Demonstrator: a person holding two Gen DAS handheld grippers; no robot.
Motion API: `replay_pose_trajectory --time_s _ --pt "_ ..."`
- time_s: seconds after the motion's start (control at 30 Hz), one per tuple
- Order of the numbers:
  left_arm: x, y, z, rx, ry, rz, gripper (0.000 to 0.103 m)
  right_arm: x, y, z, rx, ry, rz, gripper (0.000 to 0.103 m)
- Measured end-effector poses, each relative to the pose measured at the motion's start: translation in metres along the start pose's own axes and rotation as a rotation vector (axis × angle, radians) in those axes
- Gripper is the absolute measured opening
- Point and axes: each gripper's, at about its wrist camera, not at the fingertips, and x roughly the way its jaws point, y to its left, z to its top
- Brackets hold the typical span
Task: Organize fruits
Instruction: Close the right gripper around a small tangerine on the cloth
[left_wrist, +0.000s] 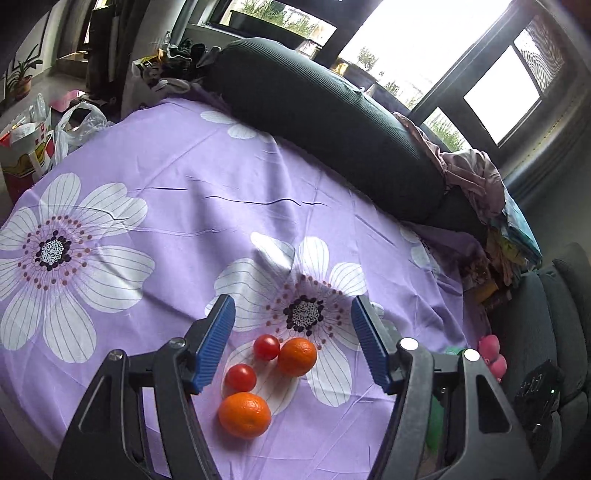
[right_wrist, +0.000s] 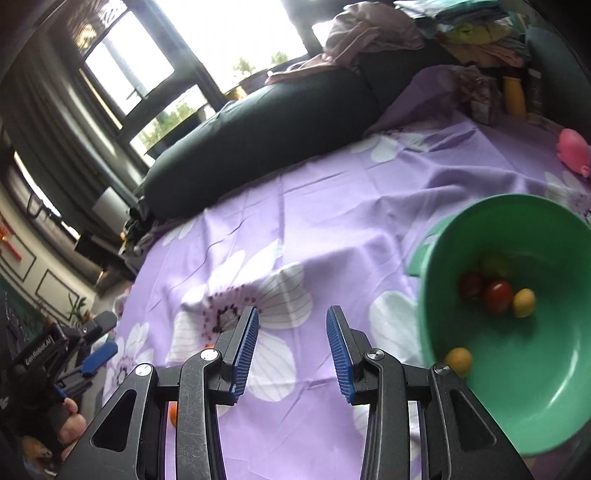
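In the left wrist view, two oranges (left_wrist: 244, 414) (left_wrist: 297, 356) and two red tomatoes (left_wrist: 240, 377) (left_wrist: 266, 347) lie on the purple flowered cloth (left_wrist: 184, 221). My left gripper (left_wrist: 293, 317) is open and empty, hovering just above and behind them. In the right wrist view, a green bowl (right_wrist: 546, 406) at the right holds red tomatoes (right_wrist: 498, 296) and small yellow fruits (right_wrist: 523, 302) (right_wrist: 458, 360). My right gripper (right_wrist: 292, 325) is open and empty, left of the bowl. The left gripper (right_wrist: 99, 354) shows at far left.
A long dark cushion (left_wrist: 325, 110) lies along the cloth's far side. A pink toy (right_wrist: 574, 149) sits near the bowl. Piled clothes (left_wrist: 476, 177) and plastic bags (left_wrist: 74, 125) border the cloth. A dark chair (left_wrist: 546, 332) stands at the right.
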Motion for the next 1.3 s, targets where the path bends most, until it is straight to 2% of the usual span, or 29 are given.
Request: replay_pose_trajectory --time_s 0.17,0.3,0.4,0.53,0.7,0.77,0.87,0.93,1.0,1.07,1.13,1.23,1.3 --pt "0.003 0.007 0.002 -0.014 0.014 0.031 0.065 0.057 0.036 -0.013 -0.039 0.16 0.077 0.038" --pt "0.01 0.008 0.003 -0.01 0.043 0.029 0.065 0.085 0.052 -0.019 -0.05 0.204 0.077 0.039" --pt "0.014 0.01 0.003 -0.012 0.052 0.032 0.065 0.105 0.053 -0.023 -0.015 0.254 0.117 0.039" --pt "0.019 0.012 0.004 -0.009 0.065 0.047 0.065 0.114 0.05 -0.028 0.017 0.267 0.152 0.039" --pt "0.023 0.015 0.003 -0.014 0.081 0.036 0.065 0.101 0.041 -0.028 0.069 0.268 0.166 0.038" --pt "0.025 0.014 0.002 -0.008 0.088 0.038 0.065 0.085 0.035 -0.025 0.062 0.229 0.11 0.038" --pt "0.03 0.011 0.001 -0.001 0.105 0.036 0.065 0.056 0.027 -0.021 -0.02 0.139 -0.085 0.038" --pt "0.034 0.008 -0.001 0.01 0.118 0.036 0.065 0.046 0.025 -0.021 -0.1 0.124 -0.207 0.038" --pt "0.038 0.003 -0.003 0.023 0.131 0.037 0.065 0.045 0.02 -0.023 -0.153 0.145 -0.283 0.038" --pt "0.042 -0.002 -0.006 0.038 0.142 0.036 0.065 0.052 0.012 -0.024 -0.157 0.181 -0.306 0.038" --pt "0.046 -0.007 -0.009 0.057 0.155 0.031 0.065 0.06 0.006 -0.024 -0.132 0.201 -0.293 0.038" --pt "0.051 -0.011 -0.013 0.084 0.169 0.043 0.065 0.058 0.001 -0.018 -0.101 0.212 -0.246 0.038" --pt "0.053 -0.014 -0.016 0.095 0.175 0.055 0.065 0.049 -0.001 -0.015 -0.073 0.183 -0.213 0.038"
